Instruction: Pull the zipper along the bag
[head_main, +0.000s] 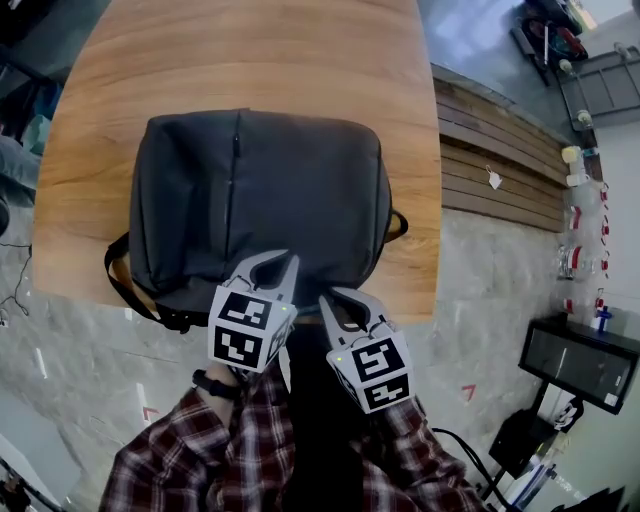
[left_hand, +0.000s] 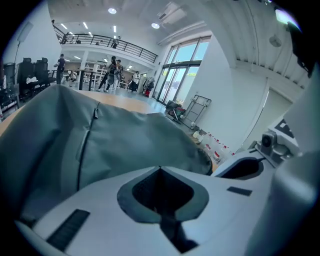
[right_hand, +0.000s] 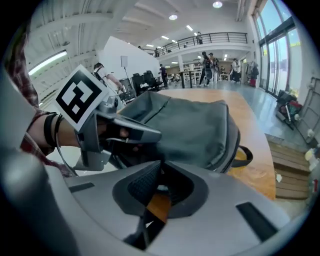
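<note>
A dark grey backpack (head_main: 260, 190) lies flat on a round wooden table (head_main: 250, 60). A zipper line (head_main: 237, 150) runs along its front panel, with the pull (left_hand: 96, 114) at the far end in the left gripper view. My left gripper (head_main: 272, 262) sits over the bag's near edge, its jaws together (left_hand: 160, 168) and nothing visible between them. My right gripper (head_main: 335, 300) is just right of it at the table's near edge, also shut (right_hand: 161, 163); only table wood shows through its hollow. In the right gripper view the left gripper (right_hand: 157, 134) rests against the bag (right_hand: 190, 130).
A black strap (head_main: 120, 280) hangs off the table's near left edge, and a loop (head_main: 400, 225) sticks out at the bag's right. Wooden steps (head_main: 500, 160) lie right of the table, a black box (head_main: 580, 360) farther right. People stand far off in the hall.
</note>
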